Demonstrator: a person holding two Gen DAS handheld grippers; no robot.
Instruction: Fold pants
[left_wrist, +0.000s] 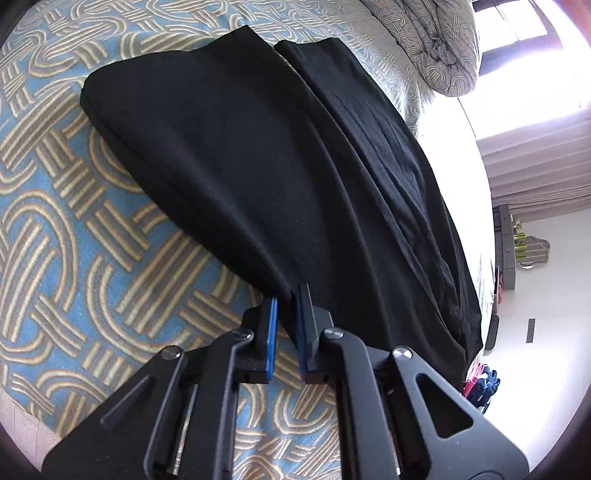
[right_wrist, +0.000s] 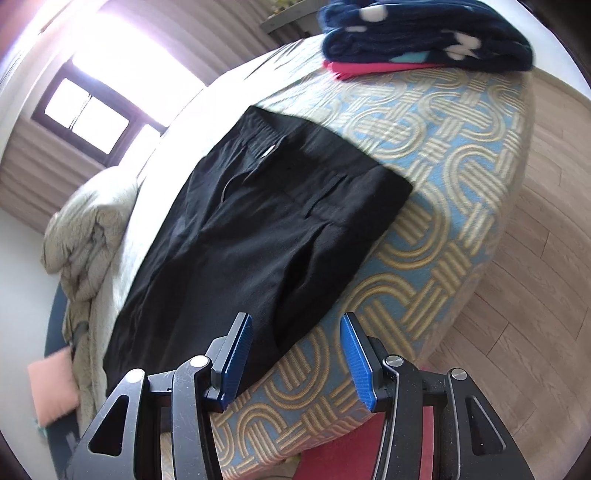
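Black pants (left_wrist: 258, 155) lie spread on a bed with a blue and gold patterned cover (left_wrist: 74, 240). In the left wrist view my left gripper (left_wrist: 289, 295) is shut on the near edge of the pants, a fold of black cloth pinched between its blue pads (left_wrist: 272, 332). The right wrist view shows the same pants (right_wrist: 258, 221) lengthwise, waistband at the far end. My right gripper (right_wrist: 297, 321) hovers open over the near edge of the pants, its left finger (right_wrist: 236, 354) above the cloth and its right finger above the bedcover. Nothing sits between its pads.
A rumpled grey quilt (left_wrist: 424, 40) is heaped at the bed's far end. Folded dark blue and pink clothes (right_wrist: 424, 40) sit stacked on a corner of the bed. Wooden floor (right_wrist: 535, 240) runs beside the bed. A window (right_wrist: 88, 110) glares brightly.
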